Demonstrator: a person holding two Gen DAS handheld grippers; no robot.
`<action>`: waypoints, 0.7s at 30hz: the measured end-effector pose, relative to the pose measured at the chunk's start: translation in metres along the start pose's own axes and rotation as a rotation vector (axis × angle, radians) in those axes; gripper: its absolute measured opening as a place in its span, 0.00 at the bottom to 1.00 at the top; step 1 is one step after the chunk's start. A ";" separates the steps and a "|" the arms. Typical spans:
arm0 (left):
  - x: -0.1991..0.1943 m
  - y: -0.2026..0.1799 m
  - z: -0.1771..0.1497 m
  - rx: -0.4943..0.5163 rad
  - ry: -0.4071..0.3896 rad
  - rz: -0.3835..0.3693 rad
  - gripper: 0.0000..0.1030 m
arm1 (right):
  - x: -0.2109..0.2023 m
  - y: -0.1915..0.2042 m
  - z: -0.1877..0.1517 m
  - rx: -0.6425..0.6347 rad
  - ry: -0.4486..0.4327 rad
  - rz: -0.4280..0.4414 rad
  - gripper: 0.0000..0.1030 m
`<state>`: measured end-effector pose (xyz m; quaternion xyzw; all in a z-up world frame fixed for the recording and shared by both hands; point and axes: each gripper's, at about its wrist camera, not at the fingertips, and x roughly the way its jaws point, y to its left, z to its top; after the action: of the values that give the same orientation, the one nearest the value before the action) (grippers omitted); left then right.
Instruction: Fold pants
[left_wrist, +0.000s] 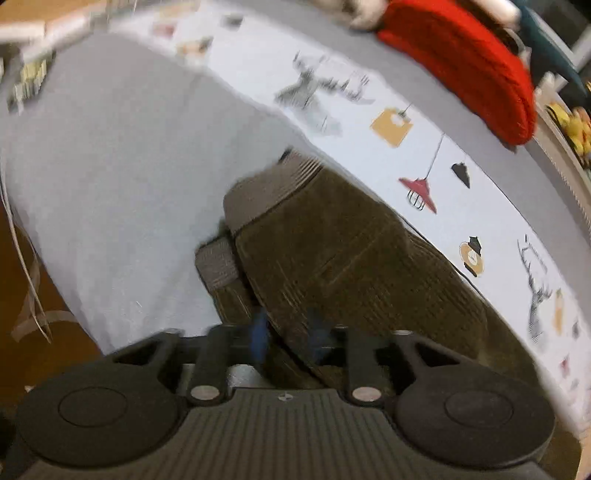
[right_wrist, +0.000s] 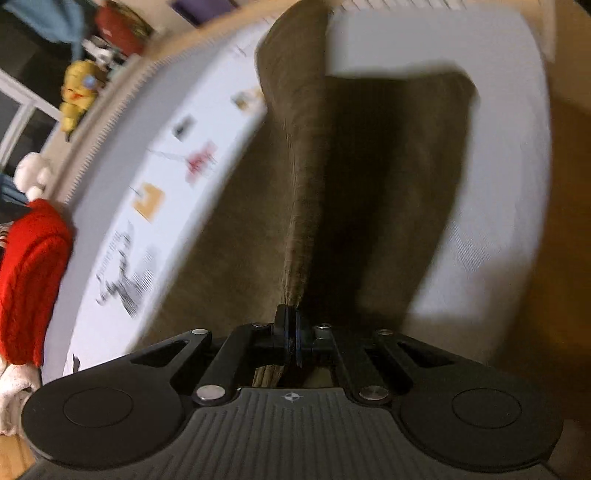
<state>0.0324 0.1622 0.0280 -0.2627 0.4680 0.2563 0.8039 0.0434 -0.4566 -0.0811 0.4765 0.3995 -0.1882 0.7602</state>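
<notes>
Right gripper (right_wrist: 291, 334) sits nearest, pads pinched tight on a fold of the brown pants (right_wrist: 306, 192), lifting it into a ridge, presumably to carry one half over the other. Left gripper (left_wrist: 286, 332) stands part open over the waistband end, fabric between its blue pads (contact unclear, blurred). Beyond, pants lie on the grey sheet (left_wrist: 110, 166), red sweater (left_wrist: 480, 74) well apart.

- Pants (left_wrist: 351, 251): olive-brown, ribbed, ahead of the claw.
- Sheet (left_wrist: 110, 166): pale grey.
- Cover (left_wrist: 424, 122): white, printed with deer, lamps, yellow tags.
- Knit (left_wrist: 461, 62): red.
- Toy (right_wrist: 79, 92): yellow.
</notes>
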 end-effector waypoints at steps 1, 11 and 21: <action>-0.009 -0.006 -0.007 0.031 -0.044 0.006 0.43 | -0.001 -0.005 0.002 0.035 0.004 0.024 0.07; 0.015 -0.094 -0.098 0.505 -0.122 -0.268 0.45 | -0.020 -0.061 0.054 0.177 -0.186 -0.005 0.24; 0.046 -0.105 -0.175 0.826 -0.164 -0.334 0.54 | 0.018 -0.095 0.095 0.157 -0.195 0.037 0.28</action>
<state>0.0134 -0.0224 -0.0676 0.0296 0.4172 -0.0652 0.9060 0.0318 -0.5833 -0.1282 0.5214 0.2988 -0.2506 0.7590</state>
